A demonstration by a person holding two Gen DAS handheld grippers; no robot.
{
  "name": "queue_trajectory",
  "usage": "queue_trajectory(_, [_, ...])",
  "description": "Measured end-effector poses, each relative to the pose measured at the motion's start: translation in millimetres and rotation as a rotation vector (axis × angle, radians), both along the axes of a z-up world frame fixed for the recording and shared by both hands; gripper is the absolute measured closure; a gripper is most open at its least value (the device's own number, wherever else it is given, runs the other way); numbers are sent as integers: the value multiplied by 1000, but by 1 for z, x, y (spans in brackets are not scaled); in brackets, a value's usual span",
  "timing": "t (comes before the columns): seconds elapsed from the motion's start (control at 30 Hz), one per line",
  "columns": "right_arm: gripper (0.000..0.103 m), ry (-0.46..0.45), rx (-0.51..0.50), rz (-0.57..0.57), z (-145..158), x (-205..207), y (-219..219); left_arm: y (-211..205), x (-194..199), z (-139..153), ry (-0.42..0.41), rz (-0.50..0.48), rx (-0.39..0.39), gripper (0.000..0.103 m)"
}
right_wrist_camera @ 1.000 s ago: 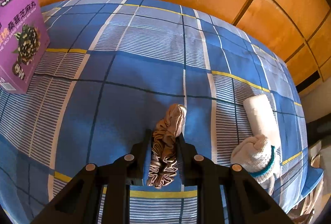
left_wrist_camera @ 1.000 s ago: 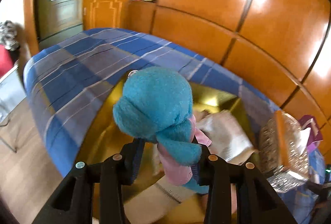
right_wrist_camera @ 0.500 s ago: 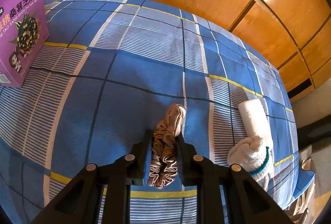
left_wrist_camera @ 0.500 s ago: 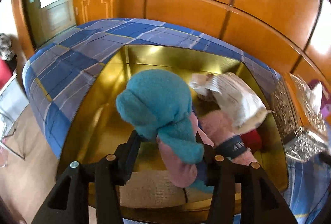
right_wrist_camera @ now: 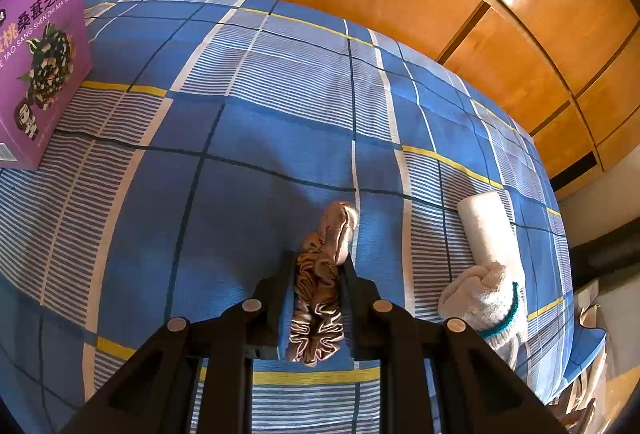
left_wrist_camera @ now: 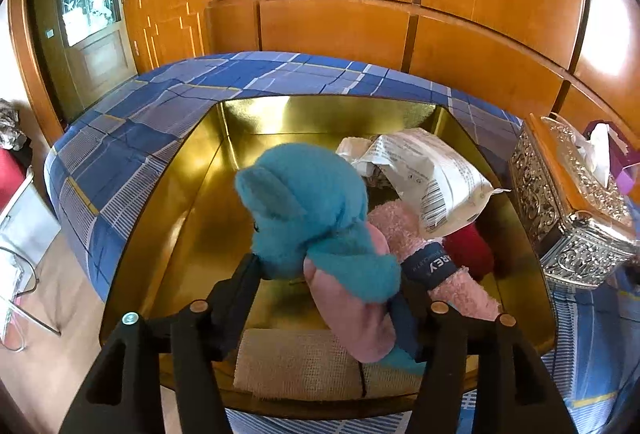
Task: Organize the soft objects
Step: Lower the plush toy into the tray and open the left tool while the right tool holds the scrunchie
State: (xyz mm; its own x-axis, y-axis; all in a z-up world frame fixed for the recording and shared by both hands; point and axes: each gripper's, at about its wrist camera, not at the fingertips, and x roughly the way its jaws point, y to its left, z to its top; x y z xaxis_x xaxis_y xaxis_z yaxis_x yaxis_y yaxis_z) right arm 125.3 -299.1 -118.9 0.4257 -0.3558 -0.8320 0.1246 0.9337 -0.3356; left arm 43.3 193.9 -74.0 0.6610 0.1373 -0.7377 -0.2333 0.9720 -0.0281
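Note:
A teal and pink plush toy (left_wrist_camera: 308, 201) hangs between the fingers of my left gripper (left_wrist_camera: 326, 282), just above the gold box (left_wrist_camera: 168, 169). The jaws are opening and their pads stand off the toy's body. Inside the box lie a pink fuzzy sock (left_wrist_camera: 400, 226), a white packet (left_wrist_camera: 432, 173), a red soft item (left_wrist_camera: 468, 250) and a beige woven cloth (left_wrist_camera: 296, 362). My right gripper (right_wrist_camera: 318, 262) is shut on a brown satin scrunchie (right_wrist_camera: 320, 274), low over the blue checked bed cover (right_wrist_camera: 260, 153).
An ornate silver tissue box (left_wrist_camera: 572, 201) stands right of the gold box. A white knitted glove (right_wrist_camera: 484, 298) and a white roll (right_wrist_camera: 488, 230) lie to the right of the scrunchie. A purple carton (right_wrist_camera: 36, 65) stands at far left. Wooden panels back the bed.
My left gripper has carried the plush toy forward and down over the gold box, and its fingers have spread apart. The right gripper keeps still with the scrunchie in it.

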Motion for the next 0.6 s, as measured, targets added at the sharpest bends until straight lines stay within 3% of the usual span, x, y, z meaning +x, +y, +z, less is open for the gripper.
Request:
queue_trajectory(0.4, [84,-10,-2,2,0,0,1,-9,-10,14,-31,-1,16,30])
queue_trajectory(0.6, [84,-8,50,-25,2,1,-6,-18,-16,22,-55,-25,39,22])
